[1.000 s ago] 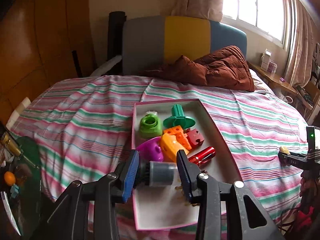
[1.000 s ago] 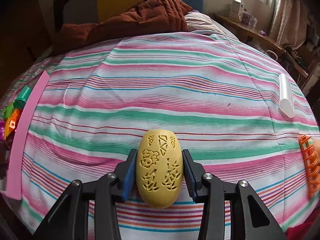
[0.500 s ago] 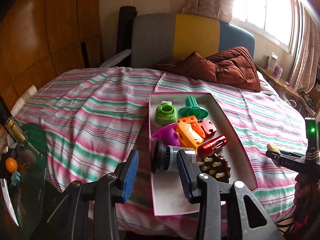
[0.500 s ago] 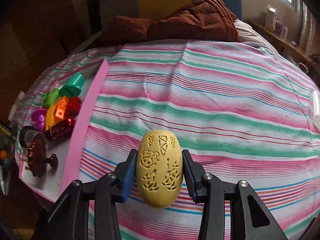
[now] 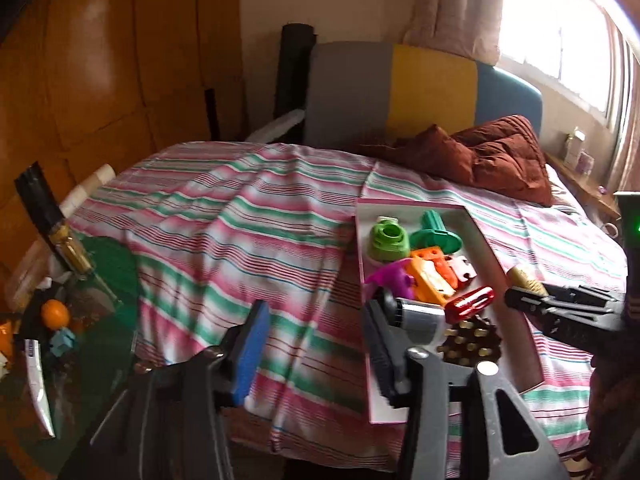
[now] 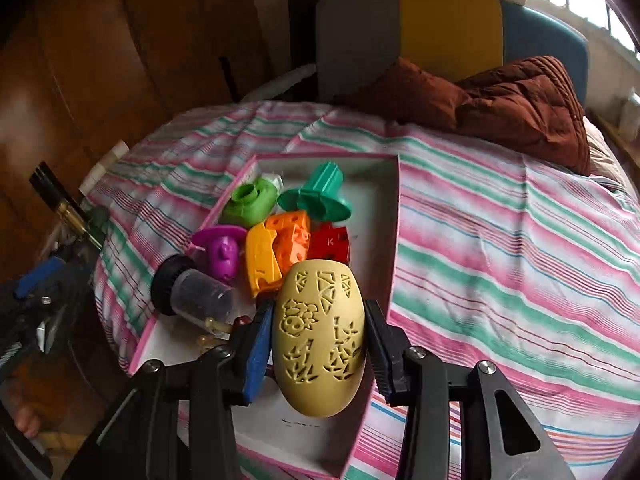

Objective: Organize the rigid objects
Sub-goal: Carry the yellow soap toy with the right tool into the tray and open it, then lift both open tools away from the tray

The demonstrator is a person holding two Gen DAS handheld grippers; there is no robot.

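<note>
The yellow perforated egg (image 6: 320,340) sat upright between the pads of the right gripper (image 6: 318,344), pinched on both sides, and hung over the near end of the pink-rimmed white box (image 6: 394,216). In the left wrist view only the egg's tip (image 5: 525,276) showed, at the front of that gripper (image 5: 560,308) beside the box's right rim.

Inside the box (image 5: 486,240) lay the sorted pieces: a light green piece (image 6: 250,204) and a dark green flanged piece (image 6: 320,196) at the far end, then a purple piece (image 6: 222,250), a yellow-orange piece (image 6: 260,262), an orange block (image 6: 294,236) and a red block (image 6: 330,242) packed close together. A grey cylinder with a black cap (image 6: 192,292) lay nearer, beside the purple piece, and a dark brown studded piece (image 5: 472,342) and a red metallic cylinder (image 5: 470,303) lay just past it.

The left gripper (image 5: 312,344) stood over the striped bed sheet (image 5: 224,232) to the left of the box, its jaws spread and just opened wider, with nothing between them.

The box rested on the bed, with a brown quilt (image 6: 520,108) bunched by the headboard (image 6: 448,32). A cluttered low surface with an orange fruit (image 5: 55,314) stood at the bed's left.
</note>
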